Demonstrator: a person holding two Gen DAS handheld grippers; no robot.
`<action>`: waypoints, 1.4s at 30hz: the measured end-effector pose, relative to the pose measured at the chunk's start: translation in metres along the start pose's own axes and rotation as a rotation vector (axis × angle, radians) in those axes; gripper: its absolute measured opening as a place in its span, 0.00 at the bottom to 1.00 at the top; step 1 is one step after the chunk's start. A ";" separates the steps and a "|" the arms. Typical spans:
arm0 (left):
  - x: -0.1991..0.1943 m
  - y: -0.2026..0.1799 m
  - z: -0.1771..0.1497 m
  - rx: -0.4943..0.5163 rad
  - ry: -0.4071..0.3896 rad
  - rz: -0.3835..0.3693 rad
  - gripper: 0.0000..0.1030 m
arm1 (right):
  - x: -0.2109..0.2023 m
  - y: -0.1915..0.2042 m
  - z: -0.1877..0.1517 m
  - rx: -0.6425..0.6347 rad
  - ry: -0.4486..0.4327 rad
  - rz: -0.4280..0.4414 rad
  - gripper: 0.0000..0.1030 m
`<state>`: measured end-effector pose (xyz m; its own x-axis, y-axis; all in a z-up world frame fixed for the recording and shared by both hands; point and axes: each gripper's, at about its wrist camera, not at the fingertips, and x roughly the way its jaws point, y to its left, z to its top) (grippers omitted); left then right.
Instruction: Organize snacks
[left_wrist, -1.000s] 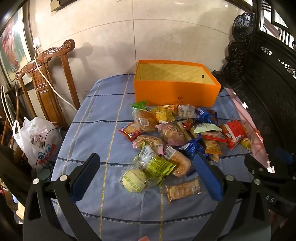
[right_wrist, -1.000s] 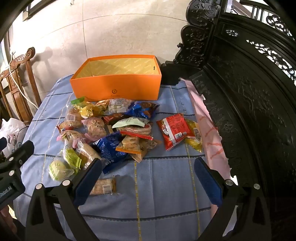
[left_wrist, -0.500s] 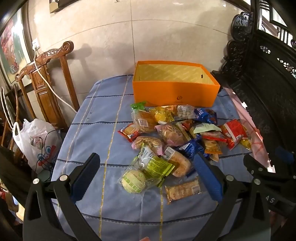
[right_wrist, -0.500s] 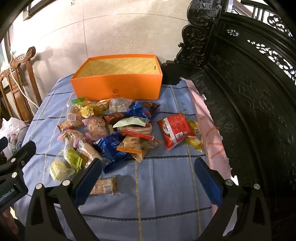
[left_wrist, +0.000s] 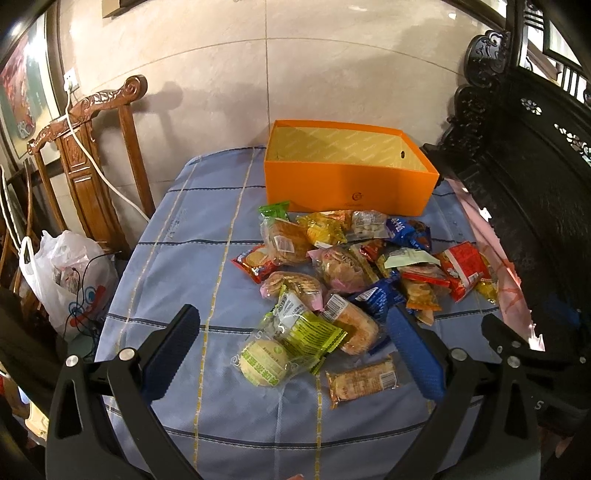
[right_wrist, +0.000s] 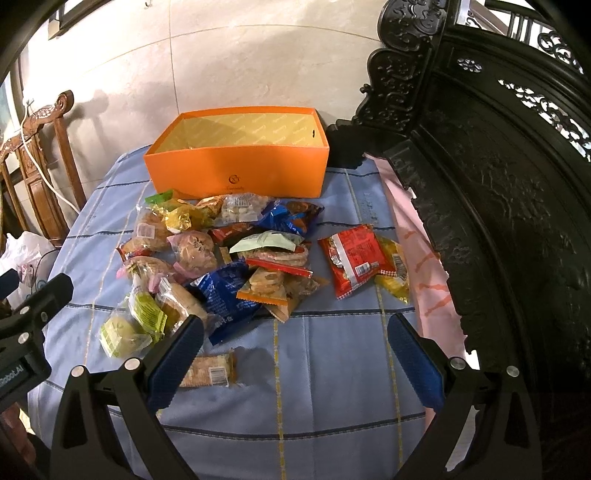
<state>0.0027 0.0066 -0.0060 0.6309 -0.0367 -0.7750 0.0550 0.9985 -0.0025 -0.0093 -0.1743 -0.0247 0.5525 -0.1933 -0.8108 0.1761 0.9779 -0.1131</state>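
A pile of wrapped snacks (left_wrist: 343, 266) lies on the blue checked tablecloth (left_wrist: 192, 266), also in the right wrist view (right_wrist: 229, 258). An open orange box (left_wrist: 347, 181) stands behind the pile, empty as far as I see; it shows in the right wrist view too (right_wrist: 240, 170). My left gripper (left_wrist: 291, 354) is open and empty, above the near edge of the pile, over a green round cake (left_wrist: 264, 360) and a cracker pack (left_wrist: 364, 378). My right gripper (right_wrist: 295, 354) is open and empty above bare cloth in front of the pile. A red packet (right_wrist: 354, 258) lies at the right.
A carved dark wooden cabinet (right_wrist: 498, 166) stands along the table's right side. A wooden chair (left_wrist: 88, 162) with a white cable and a white plastic bag (left_wrist: 66, 273) stand left of the table. A tiled wall is behind the box.
Both views have shifted only slightly. The snacks and box have not moved, and both grippers stay open.
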 end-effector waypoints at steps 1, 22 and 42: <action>0.001 0.001 0.000 -0.007 0.003 -0.005 0.96 | 0.000 0.000 0.000 0.001 0.000 -0.001 0.97; 0.010 0.008 -0.001 -0.046 0.025 0.028 0.96 | 0.003 0.002 0.000 -0.006 0.005 0.002 0.97; 0.011 0.011 -0.002 -0.066 0.044 0.004 0.96 | 0.004 0.005 -0.003 -0.012 0.008 0.010 0.97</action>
<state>0.0086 0.0169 -0.0162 0.5963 -0.0327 -0.8021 0.0009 0.9992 -0.0400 -0.0086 -0.1705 -0.0304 0.5478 -0.1832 -0.8163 0.1606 0.9806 -0.1123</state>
